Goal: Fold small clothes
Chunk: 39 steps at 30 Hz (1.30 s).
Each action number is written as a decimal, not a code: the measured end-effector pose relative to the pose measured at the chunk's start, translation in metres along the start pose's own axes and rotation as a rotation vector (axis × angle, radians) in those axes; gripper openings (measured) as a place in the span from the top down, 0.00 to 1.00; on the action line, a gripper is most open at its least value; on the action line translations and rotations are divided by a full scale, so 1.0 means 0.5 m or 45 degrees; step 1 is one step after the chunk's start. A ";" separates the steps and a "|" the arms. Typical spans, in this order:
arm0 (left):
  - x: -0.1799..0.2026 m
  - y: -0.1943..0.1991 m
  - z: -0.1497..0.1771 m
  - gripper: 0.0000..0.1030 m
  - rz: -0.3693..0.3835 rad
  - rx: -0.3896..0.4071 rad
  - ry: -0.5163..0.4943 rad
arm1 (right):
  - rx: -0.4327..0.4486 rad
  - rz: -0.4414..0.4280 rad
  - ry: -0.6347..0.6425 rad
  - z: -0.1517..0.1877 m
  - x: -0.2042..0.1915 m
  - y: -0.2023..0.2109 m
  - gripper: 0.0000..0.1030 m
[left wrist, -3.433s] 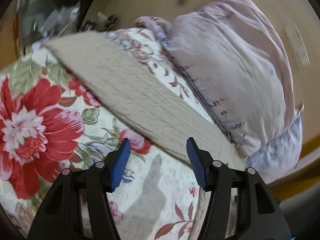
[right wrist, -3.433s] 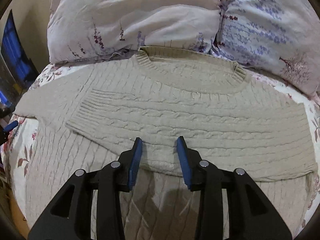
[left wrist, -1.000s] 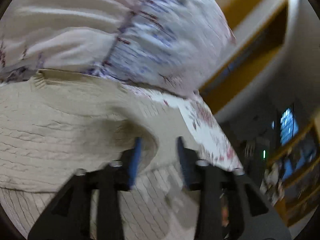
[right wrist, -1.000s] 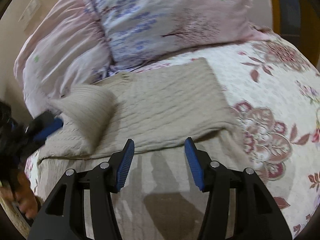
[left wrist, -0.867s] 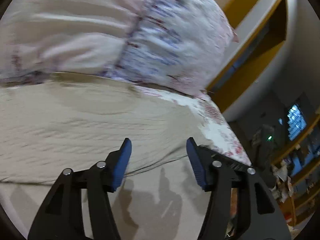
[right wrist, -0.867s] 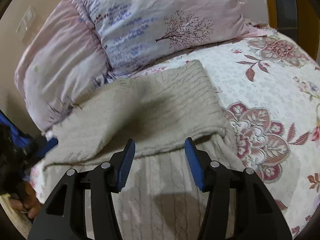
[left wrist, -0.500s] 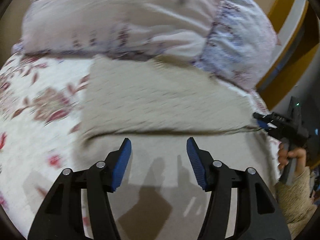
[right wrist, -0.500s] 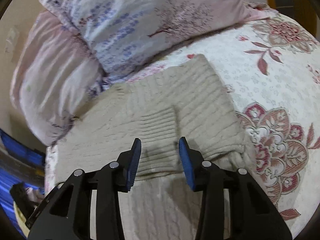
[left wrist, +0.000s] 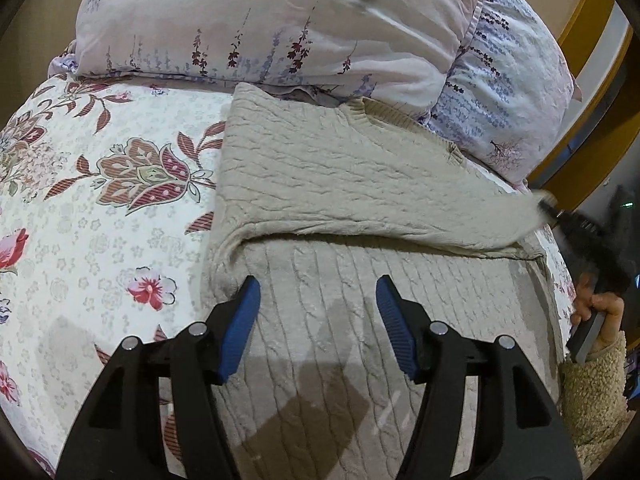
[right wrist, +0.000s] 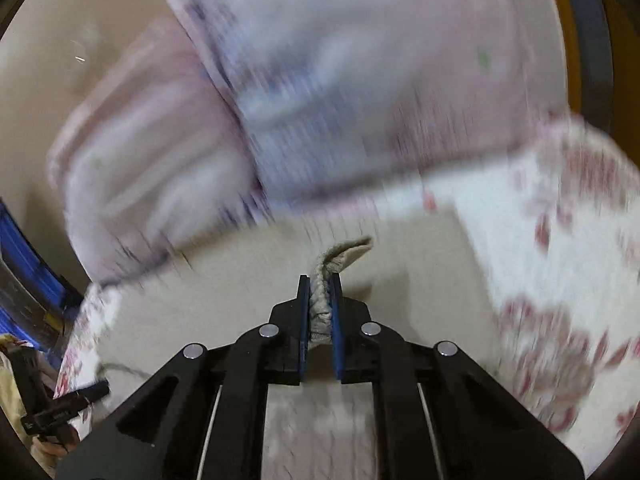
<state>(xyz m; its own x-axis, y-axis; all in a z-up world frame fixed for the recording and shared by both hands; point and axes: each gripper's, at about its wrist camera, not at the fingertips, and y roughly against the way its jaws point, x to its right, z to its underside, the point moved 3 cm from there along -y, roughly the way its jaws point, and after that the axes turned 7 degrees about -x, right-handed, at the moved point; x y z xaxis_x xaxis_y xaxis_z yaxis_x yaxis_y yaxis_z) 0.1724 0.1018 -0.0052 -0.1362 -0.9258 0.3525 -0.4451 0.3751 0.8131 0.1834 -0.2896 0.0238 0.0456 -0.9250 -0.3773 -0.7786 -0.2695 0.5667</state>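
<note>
My right tool [right wrist: 320, 312] pinching beige sweater [left wrist: 360, 184] sleeve end tight; my left tool [left wrist: 318, 316] hovering wide apart above sweater body on floral bed [left wrist: 100, 200].

One beige sweater [left wrist: 360, 184], two pillows [left wrist: 272, 20] [left wrist: 516, 92], one floral bedspread [left wrist: 100, 200], two grippers [left wrist: 318, 314] [right wrist: 320, 304].

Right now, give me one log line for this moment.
left gripper: open above sweater | right gripper: shut on sleeve | bedspread

Both wrist views face the pillows [left wrist: 280, 20] — sharing the sweater [left wrist: 340, 168].
</note>
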 end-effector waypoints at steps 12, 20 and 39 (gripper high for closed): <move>0.009 -0.004 0.002 0.34 0.003 0.013 -0.016 | -0.317 0.205 -0.065 0.040 0.071 -0.107 0.87; -0.021 0.070 0.061 0.34 0.118 0.086 0.063 | -0.300 -0.040 -0.151 0.082 0.127 0.041 0.40; -0.043 0.117 0.244 0.56 0.432 0.049 0.262 | -0.494 -0.377 -0.279 0.324 0.208 0.197 0.76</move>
<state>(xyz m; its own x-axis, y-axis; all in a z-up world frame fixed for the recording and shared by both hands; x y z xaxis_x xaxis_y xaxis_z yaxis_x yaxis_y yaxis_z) 0.0412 0.1379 -0.0216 -0.1031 -0.7194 0.6869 -0.4386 0.6527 0.6178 0.0100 -0.3690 -0.0781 0.0645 -0.7279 -0.6827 -0.4617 -0.6282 0.6262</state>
